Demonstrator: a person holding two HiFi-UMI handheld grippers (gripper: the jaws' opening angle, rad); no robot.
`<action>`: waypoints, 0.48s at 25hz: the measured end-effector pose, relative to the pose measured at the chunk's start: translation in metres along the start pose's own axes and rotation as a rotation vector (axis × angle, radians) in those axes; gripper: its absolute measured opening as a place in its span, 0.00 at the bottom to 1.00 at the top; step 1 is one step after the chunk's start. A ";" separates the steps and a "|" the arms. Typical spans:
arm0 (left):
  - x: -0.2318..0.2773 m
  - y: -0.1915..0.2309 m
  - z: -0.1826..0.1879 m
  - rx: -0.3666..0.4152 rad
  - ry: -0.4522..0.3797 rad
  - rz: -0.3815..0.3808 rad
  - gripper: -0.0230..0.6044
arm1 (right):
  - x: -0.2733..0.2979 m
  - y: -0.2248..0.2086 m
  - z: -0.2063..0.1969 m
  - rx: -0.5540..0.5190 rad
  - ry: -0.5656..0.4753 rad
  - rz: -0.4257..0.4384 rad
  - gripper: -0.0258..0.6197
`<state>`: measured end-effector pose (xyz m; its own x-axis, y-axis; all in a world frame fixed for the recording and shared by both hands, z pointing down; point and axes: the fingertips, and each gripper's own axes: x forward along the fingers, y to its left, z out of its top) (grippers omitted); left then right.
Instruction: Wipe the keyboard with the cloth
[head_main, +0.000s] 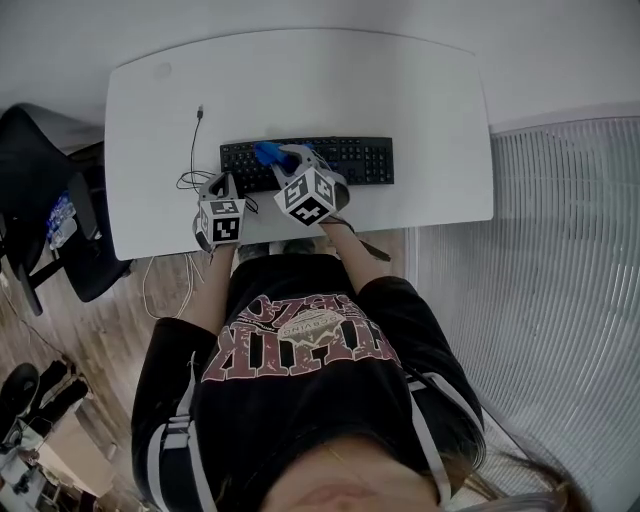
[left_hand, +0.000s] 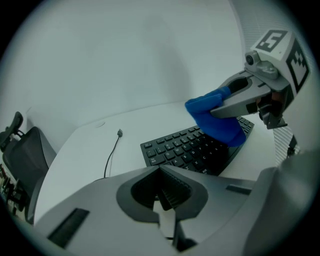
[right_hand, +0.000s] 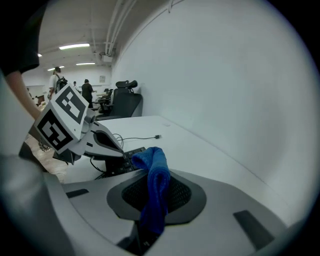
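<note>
Right gripper (head_main: 288, 160) reaches over the keyboard (head_main: 355, 160), fingers (right_hand: 182, 192) pinching the blue cloth (right_hand: 156, 172); left gripper (head_main: 217, 183) hovers near the bench (head_main: 420, 90) edge; only its own view shows its fingers (left_hand: 175, 186) together, empty.

In the head view the right gripper (head_main: 288, 158) and blue cloth (head_main: 266, 152) hide part of the keyboard (head_main: 360, 160), while the frame's left edge cuts off the office chair (head_main: 40, 170).

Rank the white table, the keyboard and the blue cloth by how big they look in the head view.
1. white table, by far the largest
2. keyboard
3. blue cloth, only a small bunch showing
</note>
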<state>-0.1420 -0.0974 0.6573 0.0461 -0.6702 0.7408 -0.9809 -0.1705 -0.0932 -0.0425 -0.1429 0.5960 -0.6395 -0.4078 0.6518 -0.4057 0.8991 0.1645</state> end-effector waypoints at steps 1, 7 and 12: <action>-0.001 -0.001 0.001 0.008 -0.001 -0.003 0.08 | 0.006 0.009 0.008 -0.028 -0.004 0.023 0.14; -0.009 0.003 0.003 0.083 -0.029 0.003 0.08 | 0.043 0.057 0.051 -0.153 -0.012 0.122 0.14; -0.014 0.006 -0.008 0.091 -0.025 -0.027 0.08 | 0.063 0.082 0.064 -0.195 -0.006 0.161 0.14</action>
<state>-0.1502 -0.0827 0.6518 0.0778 -0.6820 0.7272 -0.9581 -0.2529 -0.1347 -0.1580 -0.1051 0.6027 -0.6895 -0.2575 0.6770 -0.1654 0.9659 0.1990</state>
